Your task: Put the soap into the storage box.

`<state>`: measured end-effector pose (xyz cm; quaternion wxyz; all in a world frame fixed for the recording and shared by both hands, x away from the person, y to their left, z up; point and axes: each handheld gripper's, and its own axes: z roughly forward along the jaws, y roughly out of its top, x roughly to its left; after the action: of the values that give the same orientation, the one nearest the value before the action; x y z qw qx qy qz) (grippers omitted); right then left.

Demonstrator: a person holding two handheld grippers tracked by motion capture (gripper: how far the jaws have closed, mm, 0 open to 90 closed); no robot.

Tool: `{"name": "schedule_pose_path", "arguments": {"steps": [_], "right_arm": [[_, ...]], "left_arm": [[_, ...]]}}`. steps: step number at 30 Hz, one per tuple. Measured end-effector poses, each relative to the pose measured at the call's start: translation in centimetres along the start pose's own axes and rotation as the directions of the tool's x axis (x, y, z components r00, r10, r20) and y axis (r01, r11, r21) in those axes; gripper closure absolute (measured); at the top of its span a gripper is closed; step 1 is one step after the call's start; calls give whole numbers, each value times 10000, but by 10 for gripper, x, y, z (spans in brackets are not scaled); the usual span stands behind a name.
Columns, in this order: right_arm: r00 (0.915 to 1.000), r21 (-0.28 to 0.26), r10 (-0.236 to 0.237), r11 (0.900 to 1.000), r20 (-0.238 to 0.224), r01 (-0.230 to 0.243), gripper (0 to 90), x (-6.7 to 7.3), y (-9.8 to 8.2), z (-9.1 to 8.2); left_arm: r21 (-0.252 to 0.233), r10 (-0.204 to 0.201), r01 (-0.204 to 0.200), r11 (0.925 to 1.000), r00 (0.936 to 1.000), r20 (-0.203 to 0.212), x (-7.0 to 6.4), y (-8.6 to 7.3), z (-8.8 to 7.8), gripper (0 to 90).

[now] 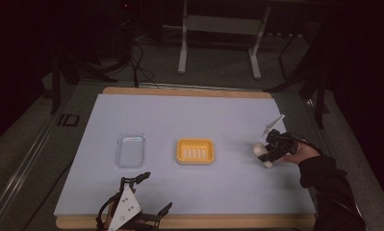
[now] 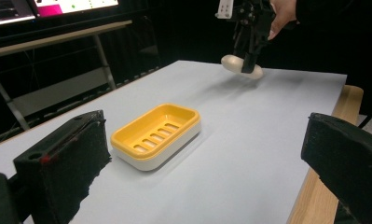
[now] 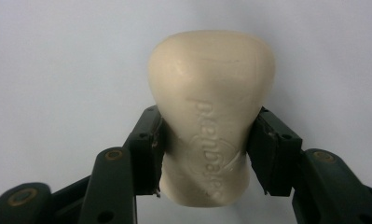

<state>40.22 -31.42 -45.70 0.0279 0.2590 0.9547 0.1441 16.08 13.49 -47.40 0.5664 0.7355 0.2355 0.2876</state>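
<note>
A cream bar of soap (image 3: pixel 211 116) with embossed lettering sits pinched between the two black jaws of my right gripper (image 3: pixel 206 149). In the high view that gripper (image 1: pixel 268 153) holds the soap (image 1: pixel 262 154) at the right of the pale blue mat, just above its surface. The left gripper view shows the soap (image 2: pixel 242 65) hanging under the right gripper (image 2: pixel 247 60) at the far side. A yellow soap dish (image 1: pixel 195 151) with a slotted floor on a white base rests at the mat's middle. My left gripper (image 1: pixel 153 192) lies near the front edge, jaws wide apart with nothing between them.
A clear plastic lid or tray (image 1: pixel 131 150) lies left of the yellow dish. The blue mat (image 1: pixel 189 115) covers a wooden tabletop (image 1: pixel 189 222) whose edge shows at front and back. Metal stand legs (image 1: pixel 182 48) and cables stand on the dark floor beyond.
</note>
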Motion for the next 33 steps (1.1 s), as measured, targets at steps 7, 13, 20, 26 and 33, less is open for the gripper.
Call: {"name": "schedule_pose_path", "arguments": {"steps": [7,13,20,26,33], "right_arm": [[9928,228,-1149,9930,-324,1157,495,-1,6,0],[9811,417,-1858,9813,-545,1882,495,-2,11,-3],[9595,511,-2716,9599,-750,2757,495,2,16,-3],[9388,490,-3329,9399,-888,3379,495,8,24,-6],[9211,723,-3759,9206,-1017,3837,495,14,35,-9]], "left_arm": [[2,-2,2,10000,10000,-1,0,0,0,9],[31,9,-9,10000,10000,-30,0,0,1,9],[52,9,-9,10000,10000,-77,0,-1,0,9],[100,12,-11,9999,10000,-89,0,-1,1,9],[102,2,-1,9999,10000,-79,0,-1,1,9]]}}
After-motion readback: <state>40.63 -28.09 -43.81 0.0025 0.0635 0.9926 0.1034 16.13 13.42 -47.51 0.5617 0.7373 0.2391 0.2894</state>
